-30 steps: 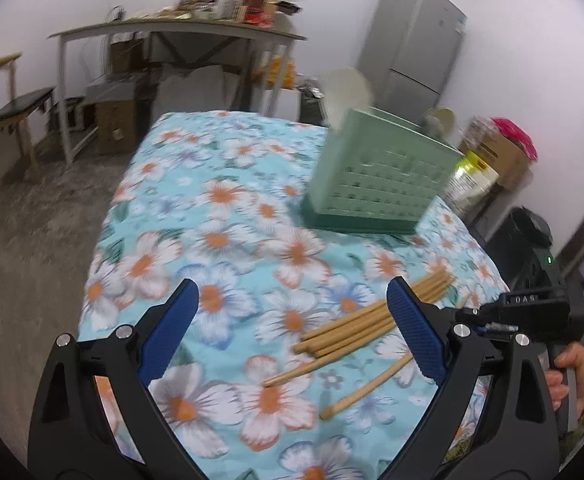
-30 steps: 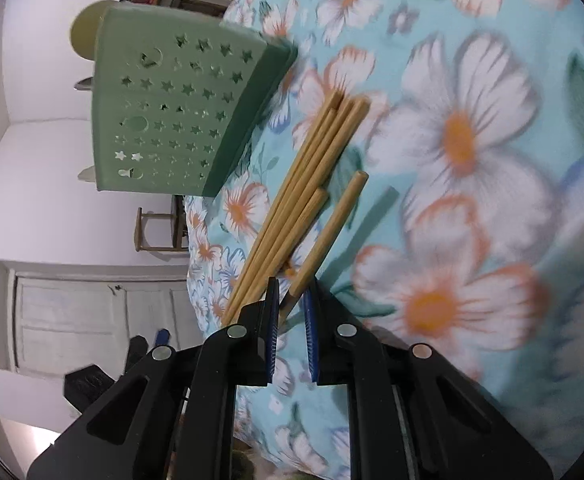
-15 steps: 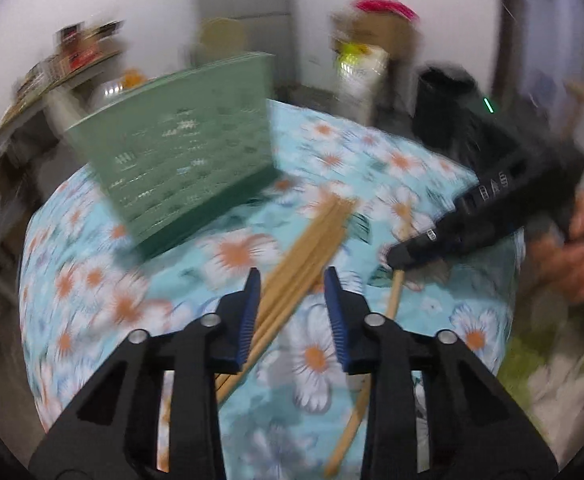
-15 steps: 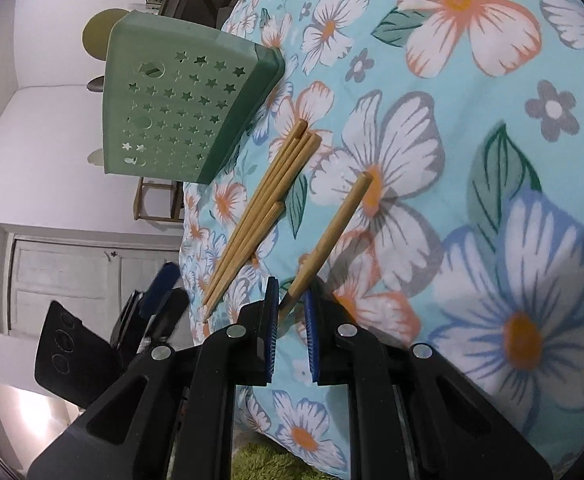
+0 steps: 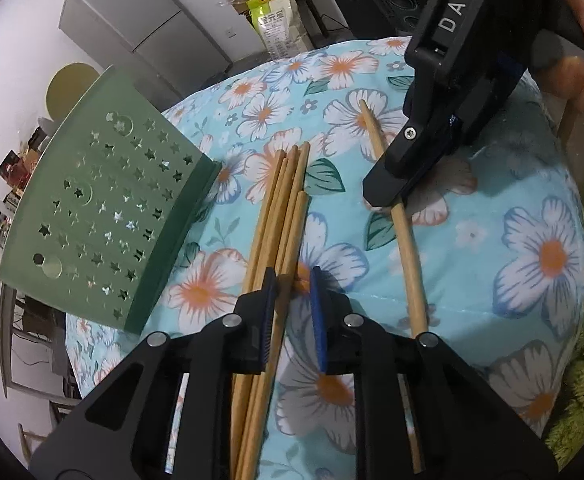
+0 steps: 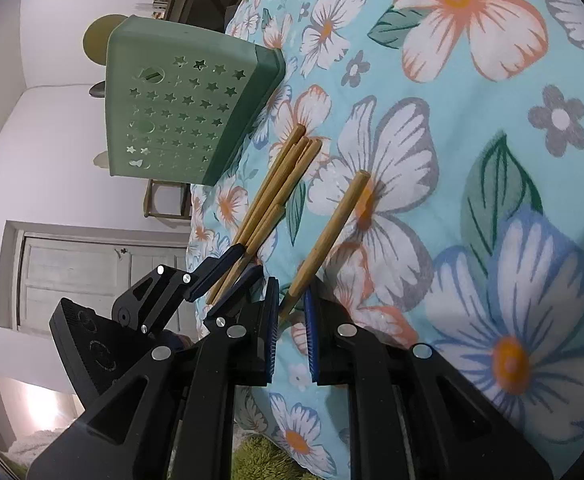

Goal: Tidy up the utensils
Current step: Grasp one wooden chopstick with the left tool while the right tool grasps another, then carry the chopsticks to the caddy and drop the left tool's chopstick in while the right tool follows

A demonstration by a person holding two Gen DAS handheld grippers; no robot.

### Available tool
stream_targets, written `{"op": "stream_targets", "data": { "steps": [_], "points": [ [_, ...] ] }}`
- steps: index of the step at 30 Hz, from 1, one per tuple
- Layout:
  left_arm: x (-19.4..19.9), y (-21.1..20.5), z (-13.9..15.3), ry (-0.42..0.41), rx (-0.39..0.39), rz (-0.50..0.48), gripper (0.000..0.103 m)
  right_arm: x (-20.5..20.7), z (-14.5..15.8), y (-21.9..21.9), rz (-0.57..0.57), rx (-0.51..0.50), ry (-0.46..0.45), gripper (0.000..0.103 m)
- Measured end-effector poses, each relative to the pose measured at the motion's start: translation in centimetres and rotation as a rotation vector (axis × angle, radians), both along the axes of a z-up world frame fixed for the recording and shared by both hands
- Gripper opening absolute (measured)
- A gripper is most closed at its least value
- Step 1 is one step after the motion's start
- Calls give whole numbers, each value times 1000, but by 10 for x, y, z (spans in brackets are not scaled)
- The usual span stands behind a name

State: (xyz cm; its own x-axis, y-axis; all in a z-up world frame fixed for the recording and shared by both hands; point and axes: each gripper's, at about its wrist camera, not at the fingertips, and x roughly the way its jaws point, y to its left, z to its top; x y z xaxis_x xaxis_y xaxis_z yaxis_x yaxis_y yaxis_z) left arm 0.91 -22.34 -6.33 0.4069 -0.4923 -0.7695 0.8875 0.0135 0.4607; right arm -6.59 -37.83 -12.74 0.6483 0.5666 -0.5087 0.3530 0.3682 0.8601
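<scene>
left gripper (image 5: 292, 292) angled down, jaws closing around chopsticks (image 5: 280, 216) | right gripper (image 6: 292, 312) jaws clamp single chopstick (image 6: 328, 236)

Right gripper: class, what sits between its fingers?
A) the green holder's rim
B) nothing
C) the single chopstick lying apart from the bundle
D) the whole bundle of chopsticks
C: the right gripper is shut on the single chopstick, apart from the bundle beside the green holder.

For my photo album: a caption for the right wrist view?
Right gripper pinches one chopstick while the left gripper closes around the bundle.
</scene>
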Motion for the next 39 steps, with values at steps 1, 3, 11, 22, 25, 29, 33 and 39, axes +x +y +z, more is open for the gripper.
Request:
{"op": "stream_targets", "data": {
  "steps": [1, 3, 11, 22, 25, 29, 33, 39],
  "points": [
    [1, -1, 0, -2, 2, -4, 13, 0, 0, 0, -1, 0, 0, 13],
    [1, -3, -2, -18, 8, -16, 12, 0, 0, 1, -1, -2, -1, 13],
    [4, -11, -6, -70, 32, -46, 6, 1, 2, 3, -9, -5, -1, 13],
    [23, 5, 32, 58, -90, 33, 5, 1, 3, 3, -15, -7, 0, 12],
    [38, 18, 56, 120, -166, 99, 5, 1, 7, 2, -22, -9, -11, 11],
    [60, 39, 98, 226, -320, 189, 5, 3, 23, 0, -28, -31, -59, 10],
    [79, 60, 148, 273, -507, 260, 5, 7, 48, -1, -22, -89, -120, 8],
    [100, 83, 219, 361, -848, 344, 5, 9, 91, 6, -13, -233, -213, 7]
  ]
}}
